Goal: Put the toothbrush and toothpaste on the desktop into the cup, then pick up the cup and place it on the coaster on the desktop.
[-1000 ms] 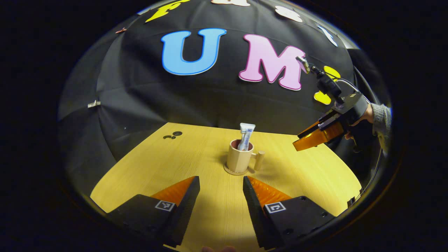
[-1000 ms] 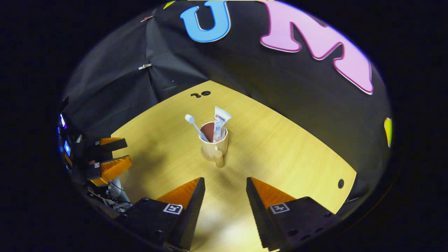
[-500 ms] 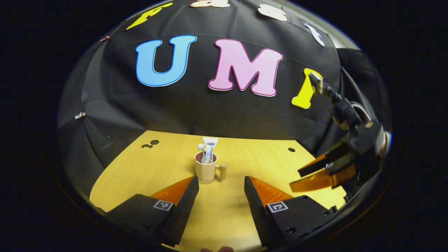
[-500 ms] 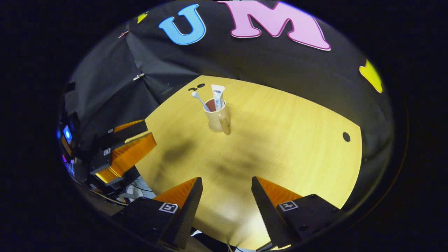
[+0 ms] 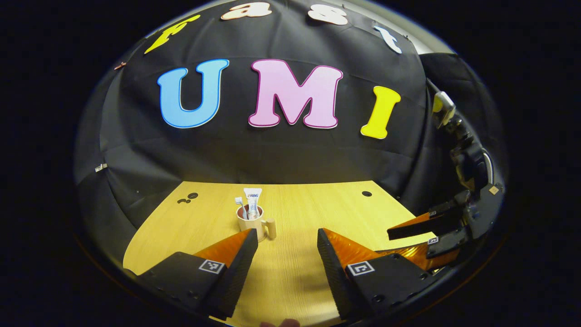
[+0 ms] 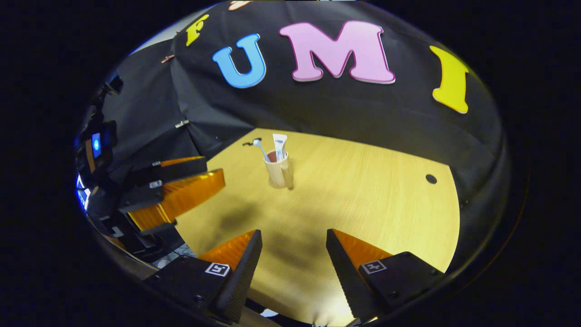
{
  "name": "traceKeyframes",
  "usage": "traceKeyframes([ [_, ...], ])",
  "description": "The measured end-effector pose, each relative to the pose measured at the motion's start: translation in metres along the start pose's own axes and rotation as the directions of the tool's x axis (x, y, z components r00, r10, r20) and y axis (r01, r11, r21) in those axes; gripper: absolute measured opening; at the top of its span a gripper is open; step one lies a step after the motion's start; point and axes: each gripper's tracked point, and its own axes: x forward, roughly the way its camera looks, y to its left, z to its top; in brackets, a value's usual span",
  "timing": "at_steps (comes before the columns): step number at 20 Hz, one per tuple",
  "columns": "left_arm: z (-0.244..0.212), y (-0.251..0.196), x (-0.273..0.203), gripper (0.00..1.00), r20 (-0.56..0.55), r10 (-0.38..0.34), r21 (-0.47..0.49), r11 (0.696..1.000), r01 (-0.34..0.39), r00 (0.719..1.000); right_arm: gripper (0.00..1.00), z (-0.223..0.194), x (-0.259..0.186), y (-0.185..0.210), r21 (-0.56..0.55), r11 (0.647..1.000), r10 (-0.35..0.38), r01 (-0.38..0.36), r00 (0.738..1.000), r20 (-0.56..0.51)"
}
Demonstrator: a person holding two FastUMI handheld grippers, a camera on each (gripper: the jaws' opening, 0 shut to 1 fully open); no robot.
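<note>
Right gripper view shows both tools [image 6: 292, 247] gaping empty, drawn farther back from the loaded cup [image 6: 278, 169], seemingly on its coaster.

A recording booth: black cloth wall [image 5: 272, 154] rising beyond a bare wooden desktop [image 6: 363, 190] ahead of the fingers.

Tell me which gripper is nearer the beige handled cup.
Left, though barely. The left gripper faces the beige handled cup nearly head-on, cup just past its fingertip; the right gripper sits farther back, both open and clear.
</note>
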Motion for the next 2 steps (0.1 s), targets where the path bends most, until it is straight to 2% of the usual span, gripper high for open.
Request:
traceKeyframes([
  [2,-0.002,-0.006,-0.001,0.83,0.003,0.001,0.022,1.000,-0.001,1.000,0.88,0.009,-0.015,0.006,-0.022,1.000,0.001,0.001,0.997,0.073],
])
